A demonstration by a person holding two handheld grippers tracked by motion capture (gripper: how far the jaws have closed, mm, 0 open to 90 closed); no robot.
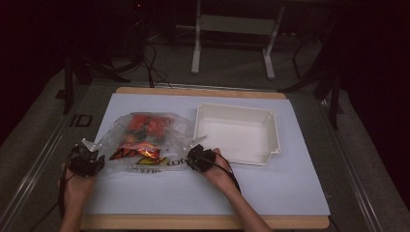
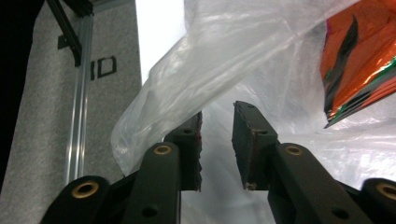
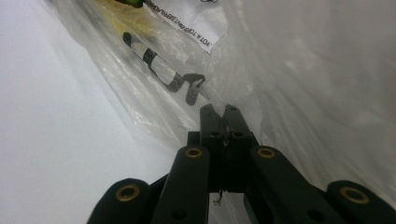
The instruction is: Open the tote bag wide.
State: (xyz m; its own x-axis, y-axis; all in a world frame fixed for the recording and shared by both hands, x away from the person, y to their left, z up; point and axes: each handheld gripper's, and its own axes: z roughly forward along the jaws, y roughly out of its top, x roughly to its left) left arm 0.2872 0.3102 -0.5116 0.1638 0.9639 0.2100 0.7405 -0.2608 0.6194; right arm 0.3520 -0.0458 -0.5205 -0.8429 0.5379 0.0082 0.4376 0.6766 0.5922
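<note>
1. Clear plastic bag [image 1: 145, 140] holding orange packets [image 1: 142, 128] lies on the white mat [image 1: 290, 193], at nine o'clock from our white tray [image 1: 237, 133].
2. Our right gripper [image 3: 225, 112] has its jaws pinched tight on the bag's film at the bag's four o'clock edge.
3. Our left gripper [image 2: 217, 140] at the bag's eight o'clock corner has its jaws parted, with film draped over one jaw and not squeezed.

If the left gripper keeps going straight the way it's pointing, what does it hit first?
Most likely the clear plastic bag: its film drapes right ahead of the left gripper, whose jaws stand apart around a fold. The orange packet inside sits farther on, off to one side.
</note>
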